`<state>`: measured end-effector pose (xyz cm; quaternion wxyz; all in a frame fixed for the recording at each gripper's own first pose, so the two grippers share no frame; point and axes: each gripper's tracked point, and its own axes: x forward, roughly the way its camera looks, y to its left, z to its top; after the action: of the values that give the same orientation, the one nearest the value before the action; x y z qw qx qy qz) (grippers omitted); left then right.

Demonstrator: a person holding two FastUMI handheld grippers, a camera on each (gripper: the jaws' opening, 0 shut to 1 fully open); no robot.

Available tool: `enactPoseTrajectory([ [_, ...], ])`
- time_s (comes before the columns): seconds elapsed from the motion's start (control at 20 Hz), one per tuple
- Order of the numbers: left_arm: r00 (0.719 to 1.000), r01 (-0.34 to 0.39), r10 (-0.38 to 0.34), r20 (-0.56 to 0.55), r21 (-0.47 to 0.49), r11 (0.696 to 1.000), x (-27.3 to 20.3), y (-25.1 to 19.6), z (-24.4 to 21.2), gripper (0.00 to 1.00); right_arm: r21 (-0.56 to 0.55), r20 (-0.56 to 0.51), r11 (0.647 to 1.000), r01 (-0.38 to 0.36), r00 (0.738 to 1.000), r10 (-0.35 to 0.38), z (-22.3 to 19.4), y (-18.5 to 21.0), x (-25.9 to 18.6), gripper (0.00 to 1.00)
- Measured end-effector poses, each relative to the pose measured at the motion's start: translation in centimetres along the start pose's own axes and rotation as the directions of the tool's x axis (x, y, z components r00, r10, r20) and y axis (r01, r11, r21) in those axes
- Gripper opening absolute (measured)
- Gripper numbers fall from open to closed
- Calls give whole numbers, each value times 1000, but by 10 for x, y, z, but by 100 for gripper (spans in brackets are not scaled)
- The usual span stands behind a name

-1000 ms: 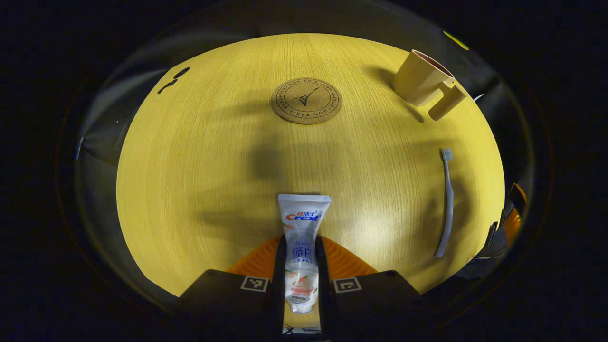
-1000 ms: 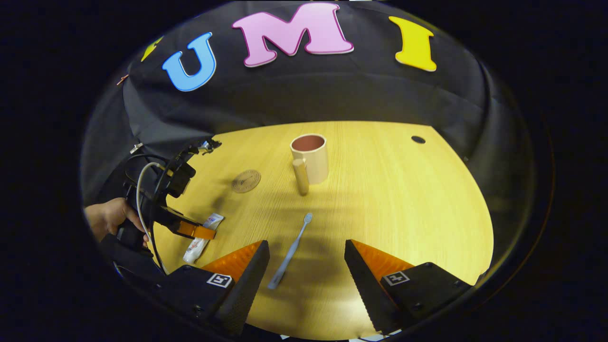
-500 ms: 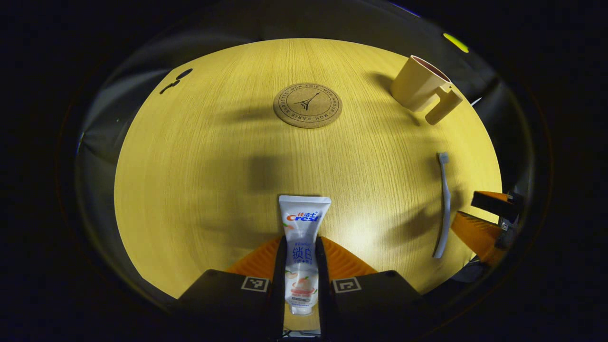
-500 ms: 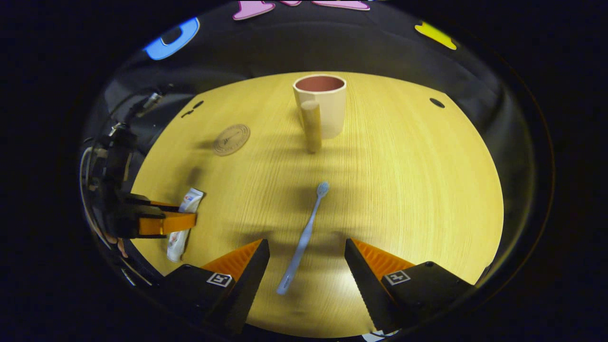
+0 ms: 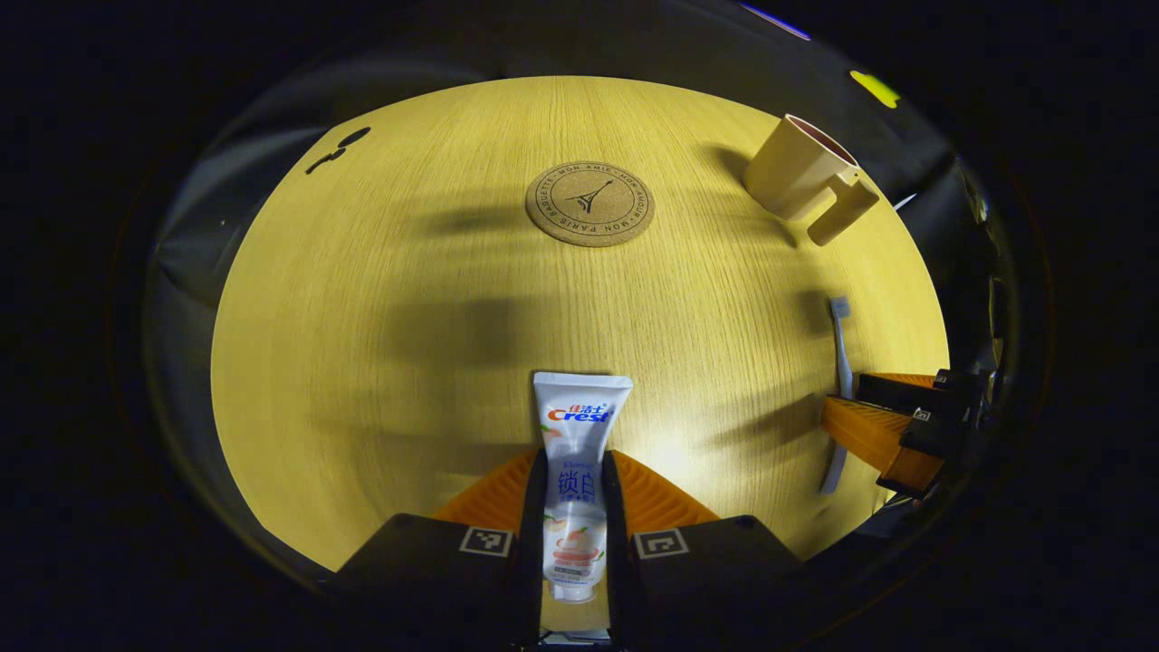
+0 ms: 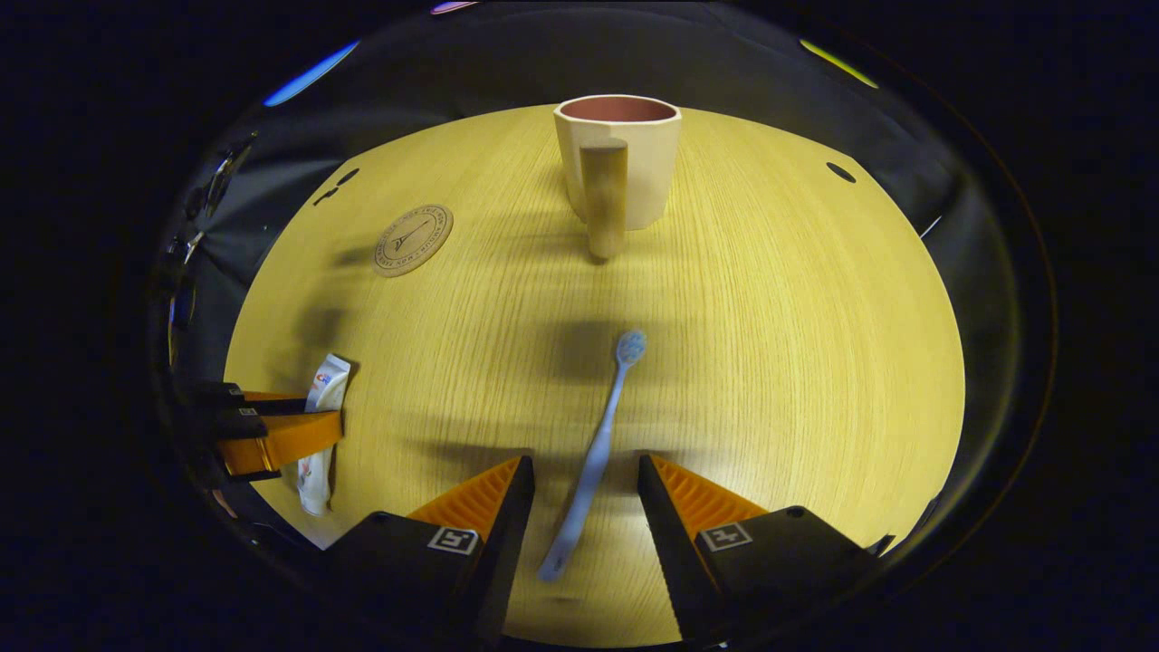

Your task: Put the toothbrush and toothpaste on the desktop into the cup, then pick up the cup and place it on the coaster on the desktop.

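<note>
Two grippers work at once: the left gripper [image 5: 575, 516] is clamped on the toothpaste tube [image 5: 579, 453], while the right gripper [image 6: 584, 498] stands with fingers apart astride the toothbrush [image 6: 593, 462], whose long axis runs between them, bristle head toward the cup [image 6: 620, 158]; the cork coaster [image 6: 412, 240] lies left of that cup

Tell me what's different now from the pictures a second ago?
The right gripper came down over the toothbrush and its fingers narrowed around the handle, not yet pinching it. The left gripper stayed shut on the toothpaste, which hasn't moved. The cup and coaster stayed where they were on the table.
</note>
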<state>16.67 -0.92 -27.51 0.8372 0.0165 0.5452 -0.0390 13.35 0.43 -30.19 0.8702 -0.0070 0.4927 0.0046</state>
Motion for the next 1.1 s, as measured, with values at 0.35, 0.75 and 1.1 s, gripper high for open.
enactPoseTrajectory([
  [0.35,1000,-28,28,-5,32,999,0,-1,-1,35,-21,-7,999,38,999,-38,4,-8,4,17],
  [0.75,999,-45,45,-16,42,998,0,-3,-5,35,-156,39,983,-96,994,104,2,-13,-1,6],
  [1.1,998,-56,57,28,-36,998,-11,2,-12,33,-101,136,986,-130,980,143,22,-43,-38,6],
])
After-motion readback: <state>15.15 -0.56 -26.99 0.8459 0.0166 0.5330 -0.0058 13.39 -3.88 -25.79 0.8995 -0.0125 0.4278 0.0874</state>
